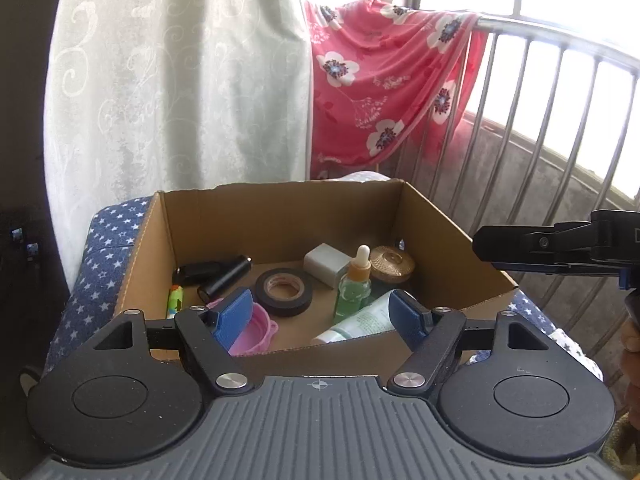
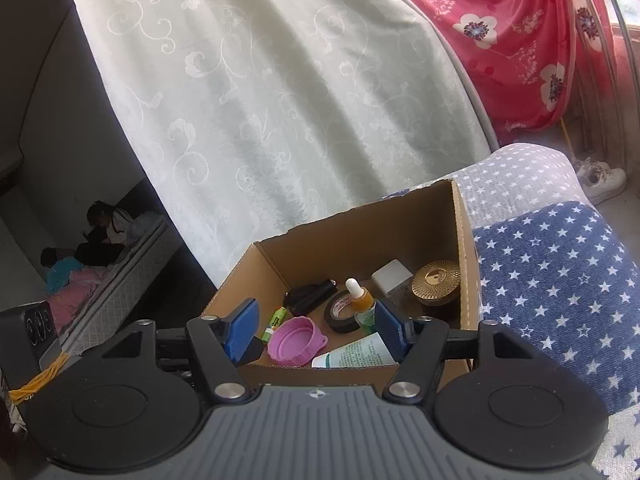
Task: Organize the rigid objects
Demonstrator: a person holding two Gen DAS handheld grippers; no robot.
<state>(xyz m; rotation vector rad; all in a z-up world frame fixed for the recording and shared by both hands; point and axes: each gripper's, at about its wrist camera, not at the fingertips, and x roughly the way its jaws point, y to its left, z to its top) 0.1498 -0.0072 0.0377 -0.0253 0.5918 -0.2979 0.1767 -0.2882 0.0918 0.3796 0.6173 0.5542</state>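
Note:
An open cardboard box sits on a star-patterned blue cloth. Inside lie a roll of black tape, a green dropper bottle, a white tube, a pink lid, a gold round case, a white block, a black cylinder and a green-yellow stick. My left gripper is open and empty above the box's near edge. My right gripper is open and empty above the near edge too; it shows from the side in the left wrist view.
A pale curtain hangs behind the box. A red floral cloth drapes over a metal railing at the right. The star-patterned cloth extends right of the box. A white shoe lies on the floor beyond.

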